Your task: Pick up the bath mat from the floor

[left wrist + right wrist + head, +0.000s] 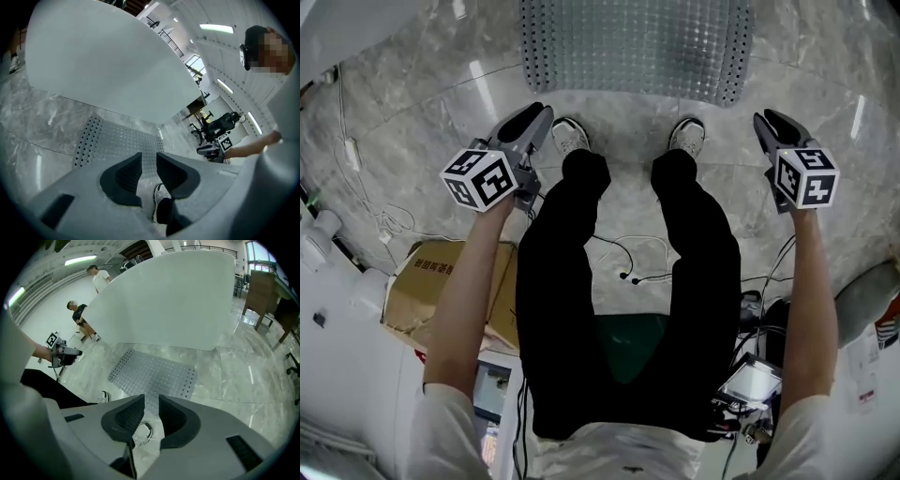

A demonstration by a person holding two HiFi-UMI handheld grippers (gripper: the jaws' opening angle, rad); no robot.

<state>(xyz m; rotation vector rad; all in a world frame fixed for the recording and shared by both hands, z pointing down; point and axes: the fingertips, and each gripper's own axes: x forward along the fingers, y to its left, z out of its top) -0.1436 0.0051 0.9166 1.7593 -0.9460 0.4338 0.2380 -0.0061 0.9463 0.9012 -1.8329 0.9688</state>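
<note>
Grey marble floor [422, 84], perforated bath mat [637, 47] flat; left gripper [148, 155], right gripper [151, 398] fingers slightly apart, empty.

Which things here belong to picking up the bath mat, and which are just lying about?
Job: mat; left hand-held gripper; right hand-held gripper, both open, empty.
Lying about: cardboard box; cables.

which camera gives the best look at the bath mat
The right gripper view: the bath mat lies nearly whole there, flat on the floor, with its hole pattern clear. The head view cuts off its far end at the frame's top. The left gripper view shows it slanted and squashed.
</note>
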